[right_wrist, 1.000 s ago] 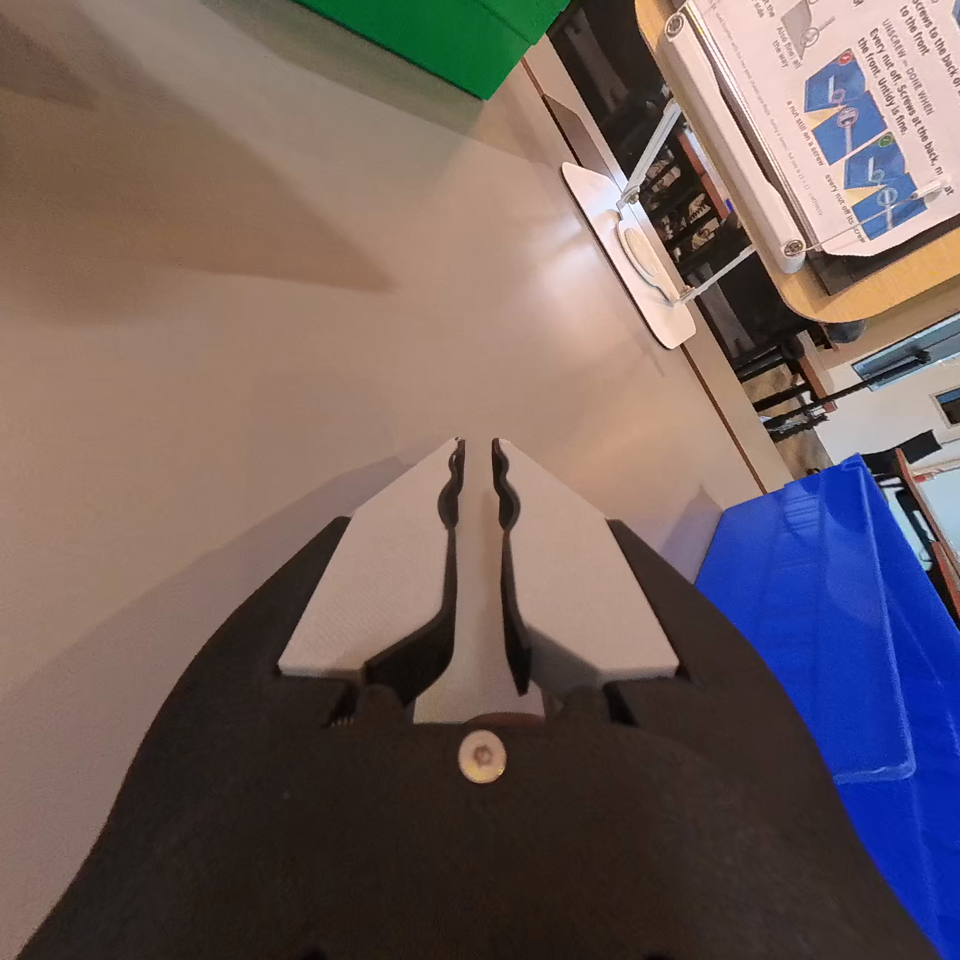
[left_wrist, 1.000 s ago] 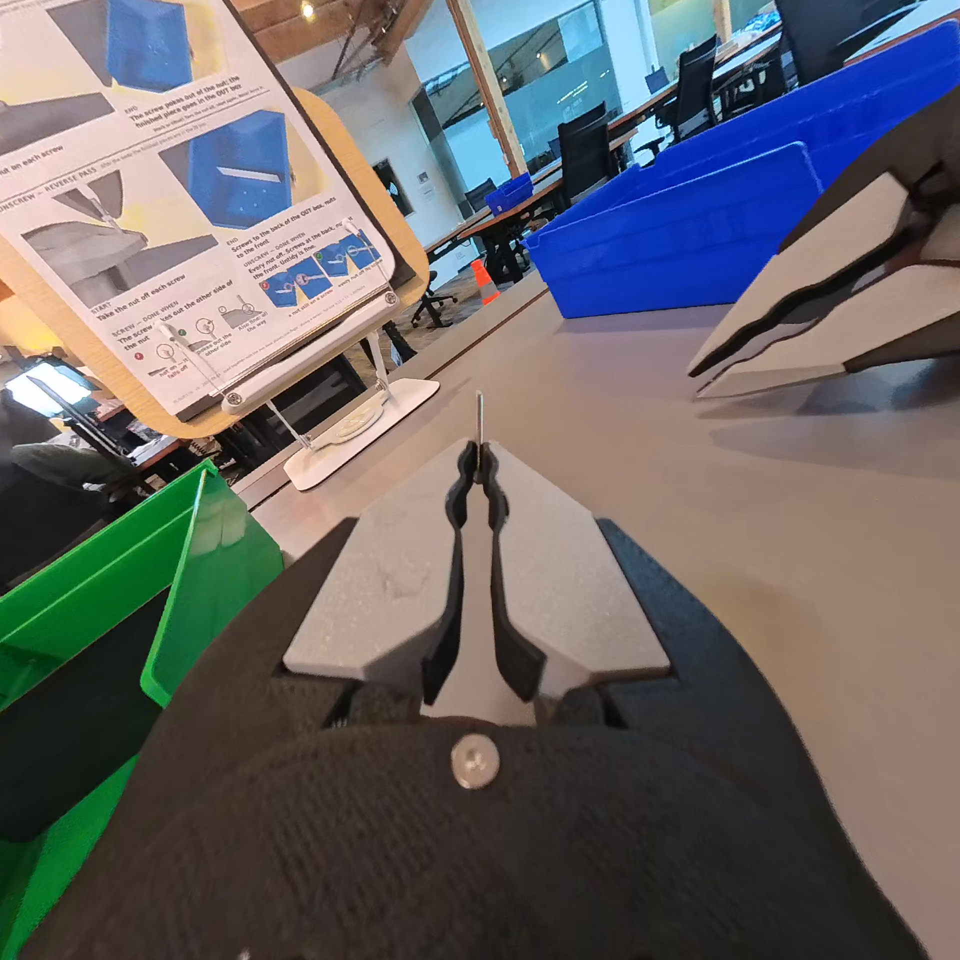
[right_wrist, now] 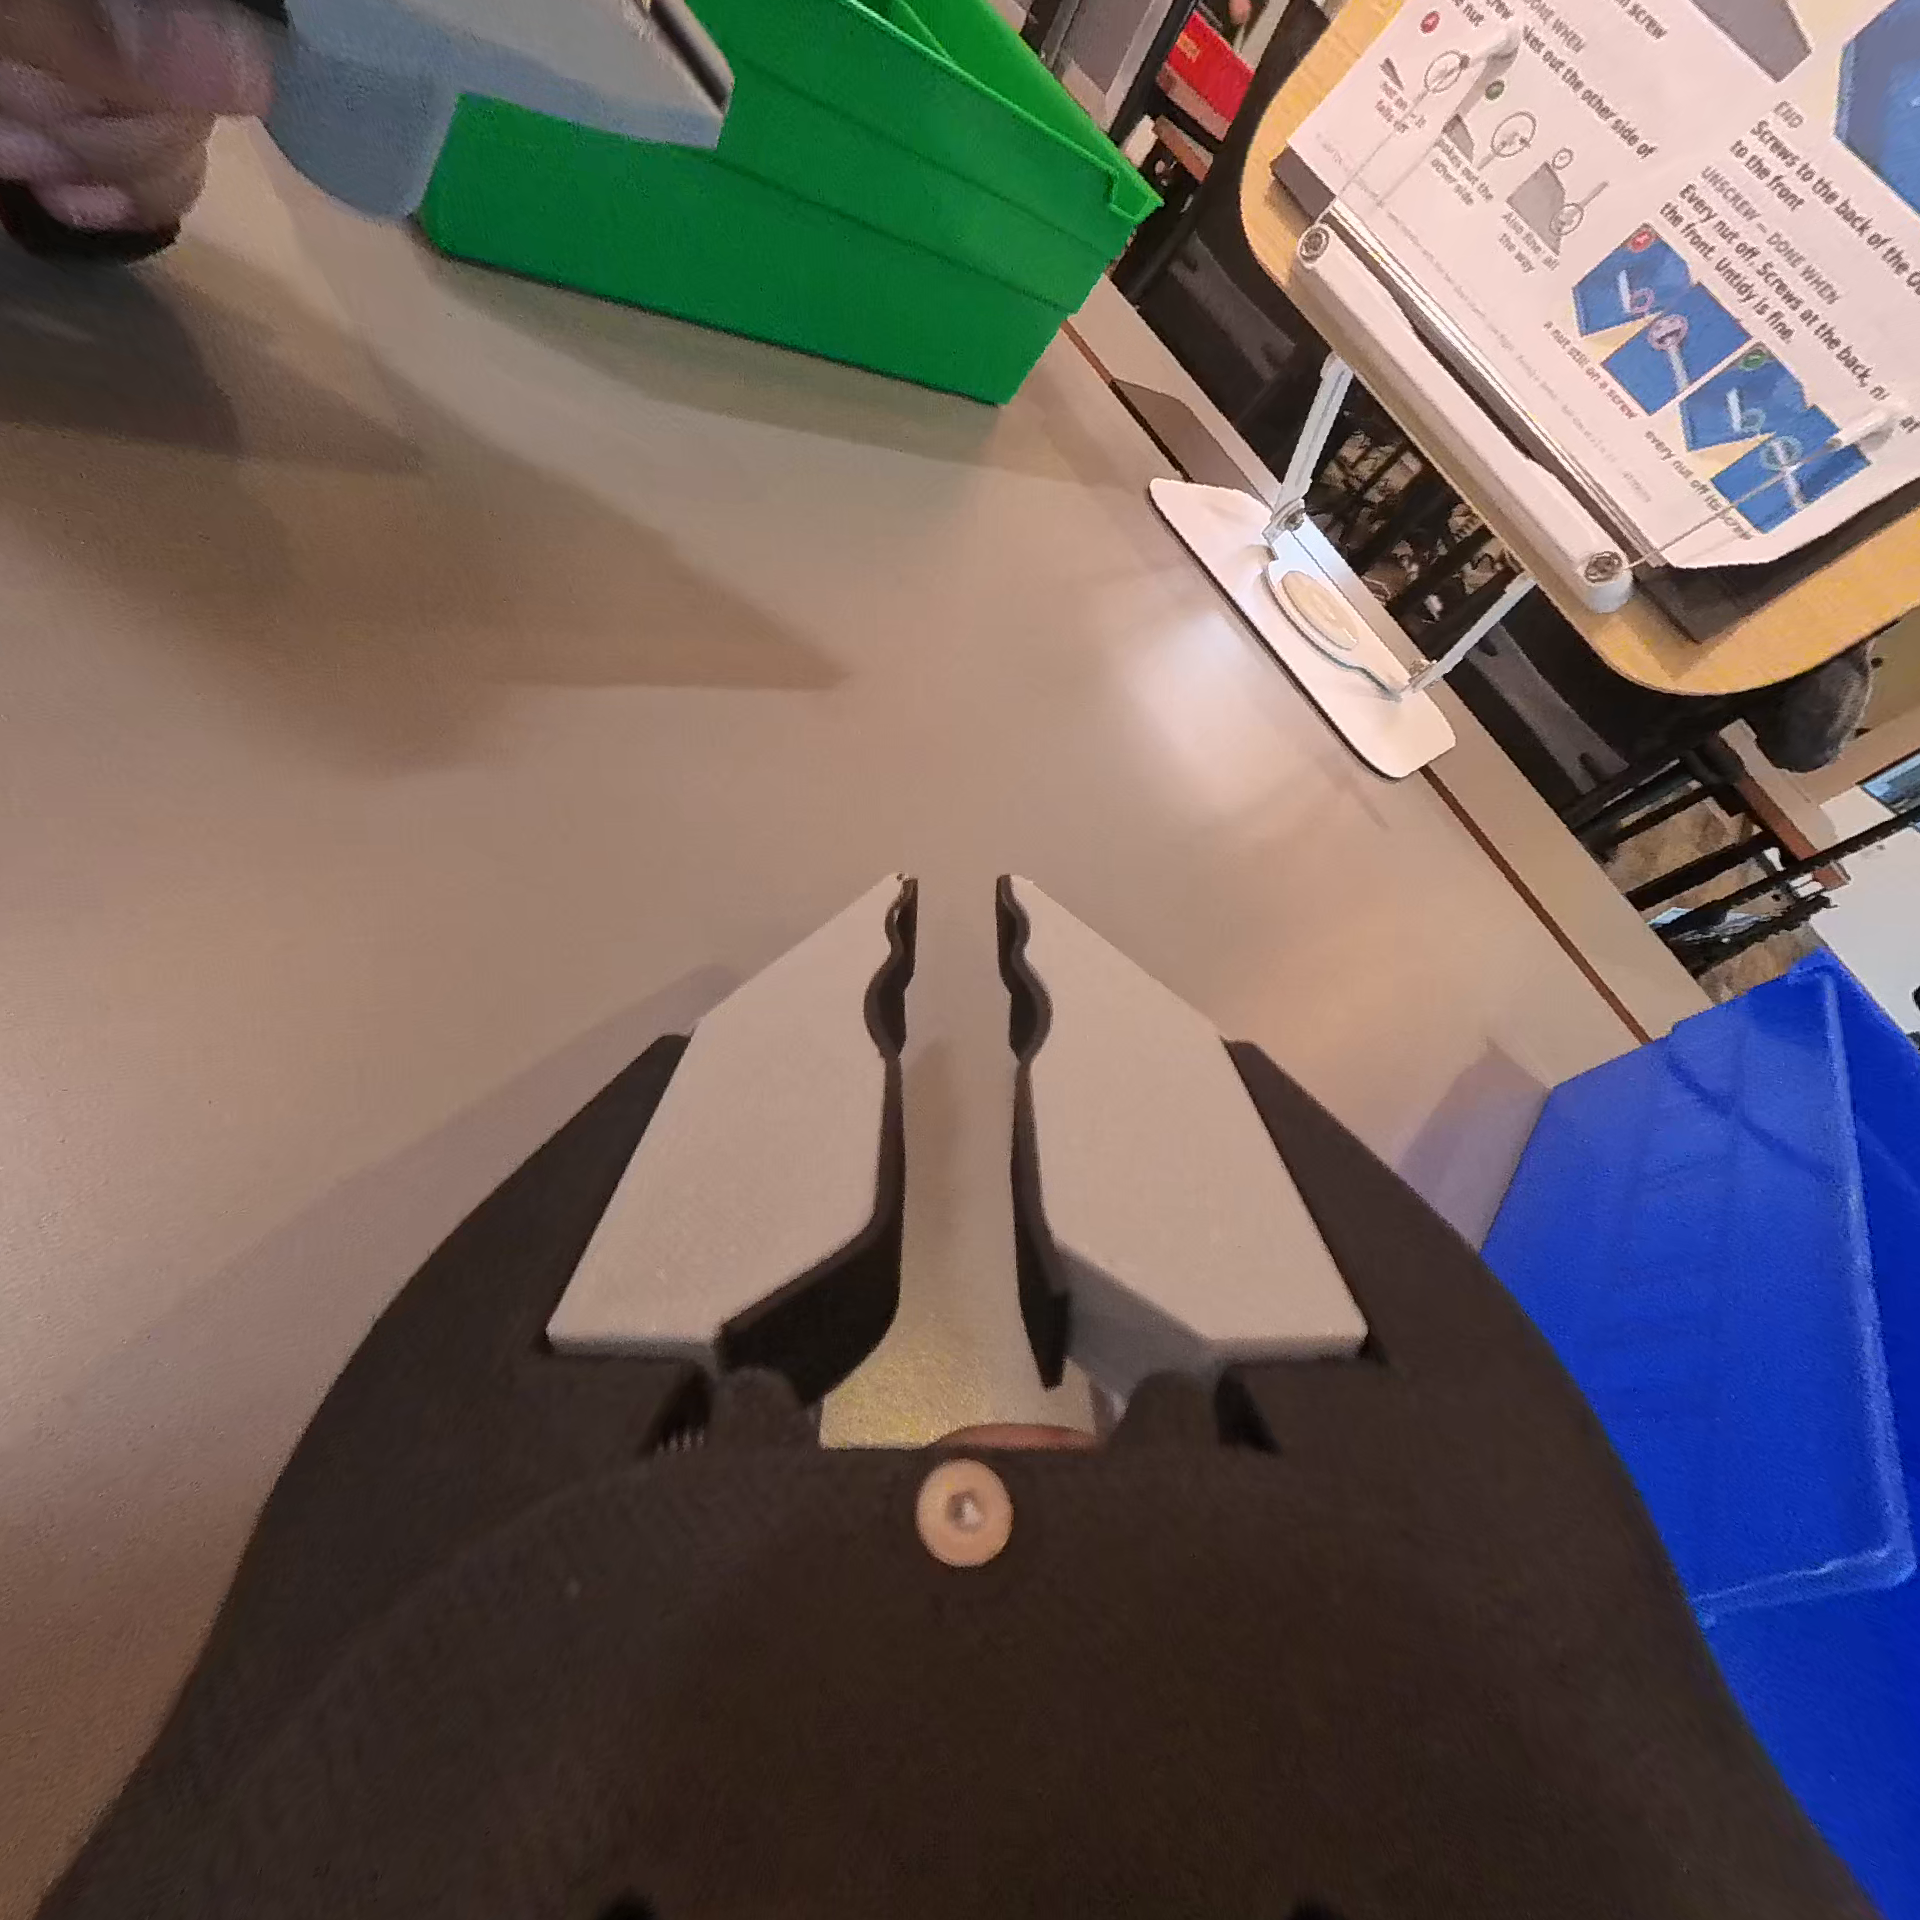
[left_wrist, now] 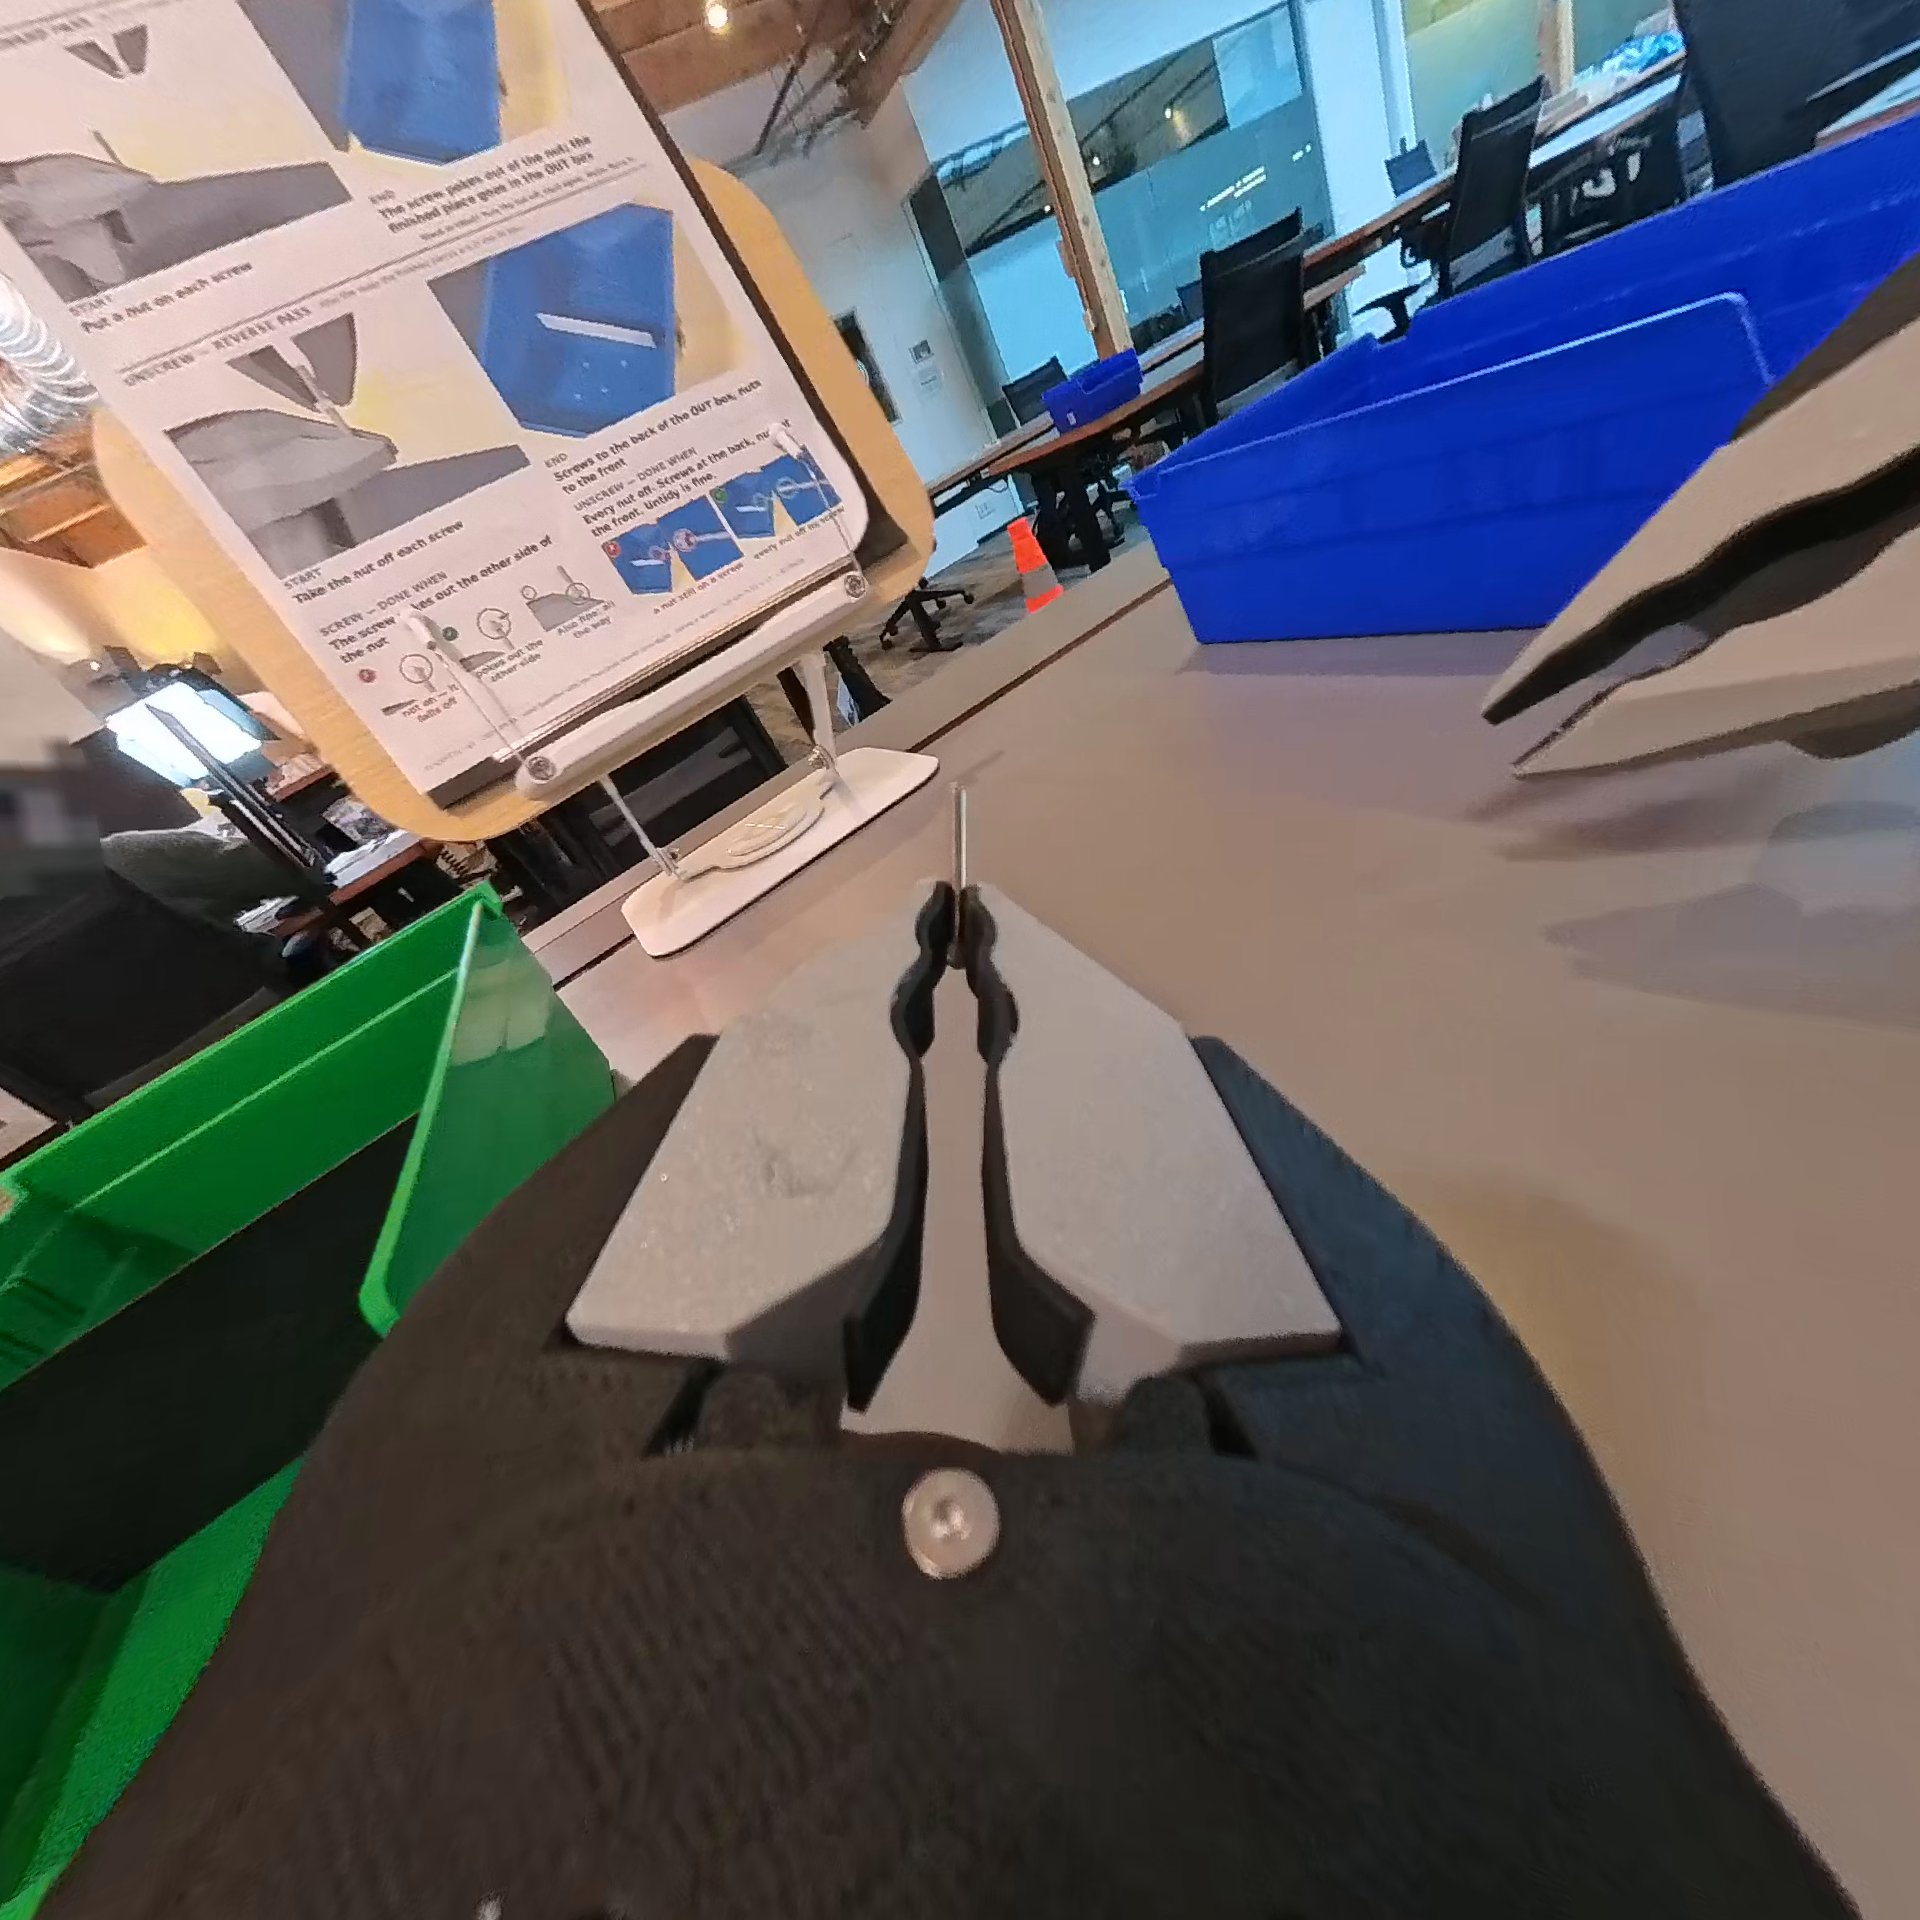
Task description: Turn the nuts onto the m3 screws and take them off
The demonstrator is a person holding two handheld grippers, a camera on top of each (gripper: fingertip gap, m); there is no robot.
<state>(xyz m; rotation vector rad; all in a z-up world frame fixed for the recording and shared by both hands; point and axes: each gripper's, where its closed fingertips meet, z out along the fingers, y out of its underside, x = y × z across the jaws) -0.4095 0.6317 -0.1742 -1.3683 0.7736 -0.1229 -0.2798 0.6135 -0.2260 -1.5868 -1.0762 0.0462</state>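
Note:
My left gripper (left_wrist: 961, 920) is shut on a thin metal m3 screw (left_wrist: 960, 842), which stands straight up out of its fingertips above the grey table (left_wrist: 1299, 987). I see no nut on the screw. My right gripper (right_wrist: 956, 894) is open by a narrow gap with nothing visible between its fingers. In the left wrist view it (left_wrist: 1527, 732) hovers to the right of the screw, apart from it. In the right wrist view a blurred hand (right_wrist: 94, 125) holds the left gripper at the top left.
A green bin (left_wrist: 239, 1122) sits at the left and also shows in the right wrist view (right_wrist: 769, 239). A blue bin (left_wrist: 1455, 520) is at the back right, close beside my right gripper (right_wrist: 1714, 1351). An instruction sheet on a white stand (left_wrist: 769, 831) is at the table's far edge.
My right gripper has drawn away to the right of the screw and its gap has widened slightly. The left gripper still holds the screw in the same way.

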